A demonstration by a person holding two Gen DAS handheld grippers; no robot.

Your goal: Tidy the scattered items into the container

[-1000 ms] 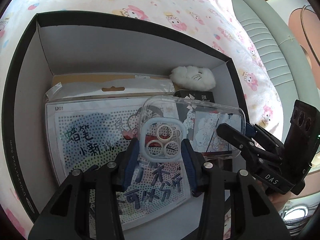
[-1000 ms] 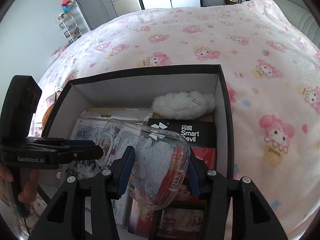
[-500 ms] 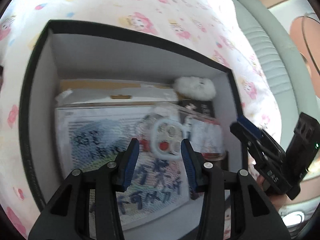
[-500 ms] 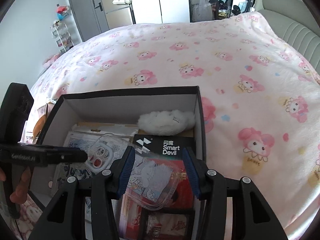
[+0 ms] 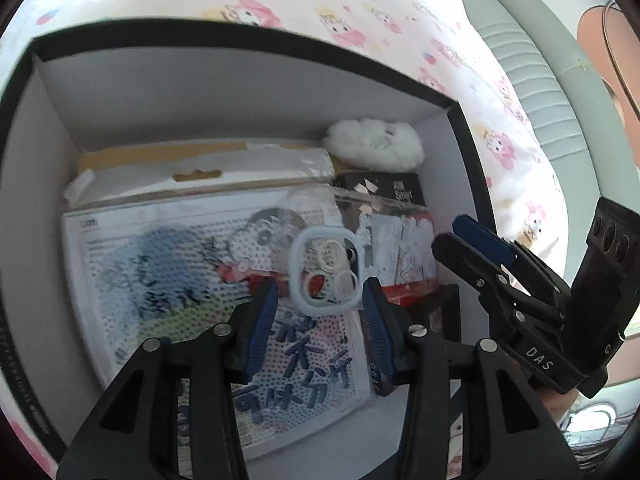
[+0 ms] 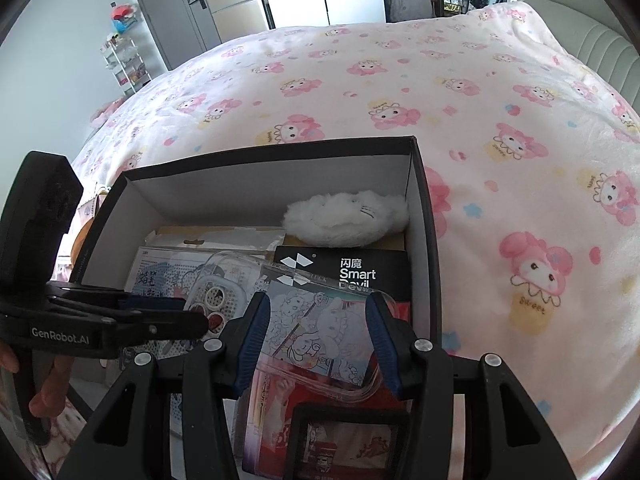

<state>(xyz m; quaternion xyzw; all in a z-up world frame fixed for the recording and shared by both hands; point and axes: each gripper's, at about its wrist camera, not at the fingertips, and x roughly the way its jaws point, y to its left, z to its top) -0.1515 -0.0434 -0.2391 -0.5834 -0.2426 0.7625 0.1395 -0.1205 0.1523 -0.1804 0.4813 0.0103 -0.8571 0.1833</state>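
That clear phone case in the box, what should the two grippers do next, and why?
Probably lift both away. The clear phone case already lies in the black box on the other items, and neither the left gripper nor the right gripper pinches it; both stand open above it.

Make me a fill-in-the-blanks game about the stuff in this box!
1. The fluffy toy in the box's far corner is ____ in colour.
2. The clear phone case lies ____ the box.
3. Both the left gripper and the right gripper are ____.
4. The black packet reads "Smart ____".

Missing words: white; inside; open; Devil
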